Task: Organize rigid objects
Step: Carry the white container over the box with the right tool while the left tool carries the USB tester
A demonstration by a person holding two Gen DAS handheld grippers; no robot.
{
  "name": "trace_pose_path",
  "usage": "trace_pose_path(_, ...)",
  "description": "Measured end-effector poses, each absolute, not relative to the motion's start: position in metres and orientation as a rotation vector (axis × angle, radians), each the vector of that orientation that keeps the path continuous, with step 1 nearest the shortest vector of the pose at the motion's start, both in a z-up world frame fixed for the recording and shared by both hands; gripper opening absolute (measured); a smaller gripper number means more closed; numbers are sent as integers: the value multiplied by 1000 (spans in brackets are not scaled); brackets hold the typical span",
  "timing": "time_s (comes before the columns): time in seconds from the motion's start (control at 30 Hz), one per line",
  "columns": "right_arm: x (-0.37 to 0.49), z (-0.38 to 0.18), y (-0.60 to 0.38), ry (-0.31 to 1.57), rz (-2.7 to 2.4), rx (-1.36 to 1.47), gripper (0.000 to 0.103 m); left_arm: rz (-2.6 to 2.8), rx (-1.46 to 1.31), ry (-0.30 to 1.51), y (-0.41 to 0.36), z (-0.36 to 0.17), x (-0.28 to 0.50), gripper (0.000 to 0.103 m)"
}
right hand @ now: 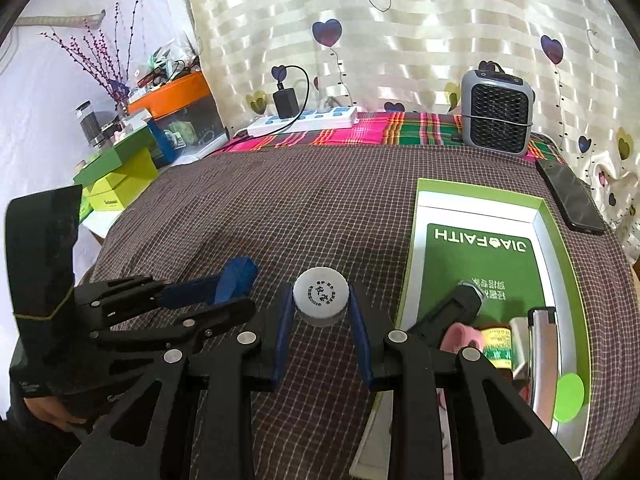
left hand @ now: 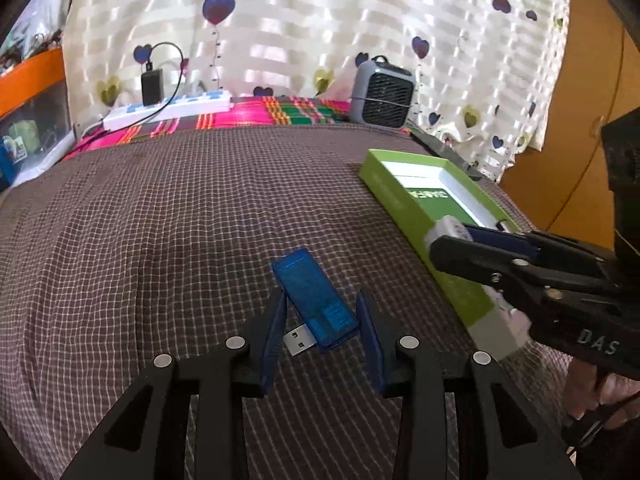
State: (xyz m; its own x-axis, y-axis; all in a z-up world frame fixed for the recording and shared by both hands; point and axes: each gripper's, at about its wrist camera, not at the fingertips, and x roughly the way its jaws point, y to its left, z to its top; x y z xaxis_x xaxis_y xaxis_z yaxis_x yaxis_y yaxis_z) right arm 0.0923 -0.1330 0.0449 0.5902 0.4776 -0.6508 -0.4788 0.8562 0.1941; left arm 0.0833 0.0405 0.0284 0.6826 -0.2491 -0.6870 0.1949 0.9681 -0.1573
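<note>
A translucent blue USB stick (left hand: 314,300) lies on the checked brown cloth (left hand: 160,240). My left gripper (left hand: 322,298) is open, its blue pads (left hand: 276,336) standing on either side of the stick. My right gripper (right hand: 320,296) is shut on a small white bottle (right hand: 320,300), seen cap-first. In the left wrist view the white bottle (left hand: 448,232) hangs at the near edge of the open green box (left hand: 400,200). The green box (right hand: 480,188) holds a black tool (right hand: 460,304), a pink piece (right hand: 460,336) and a yellow-labelled jar (right hand: 496,344). The right wrist view shows the left gripper (right hand: 234,292) at the USB stick (right hand: 238,276).
A black phone (right hand: 572,200) lies beside the box's far right side. A grey fan (right hand: 496,116) and a white power strip (right hand: 304,120) with a charger stand at the back. Green cartons (right hand: 116,176) are stacked off the left edge. A hand (left hand: 600,392) grips the right tool.
</note>
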Motion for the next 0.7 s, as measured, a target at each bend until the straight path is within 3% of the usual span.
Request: trace_pose_path(0.7, 46, 63, -137, 708, 565, -43, 29, -272, -80, 706, 24, 56, 35, 35)
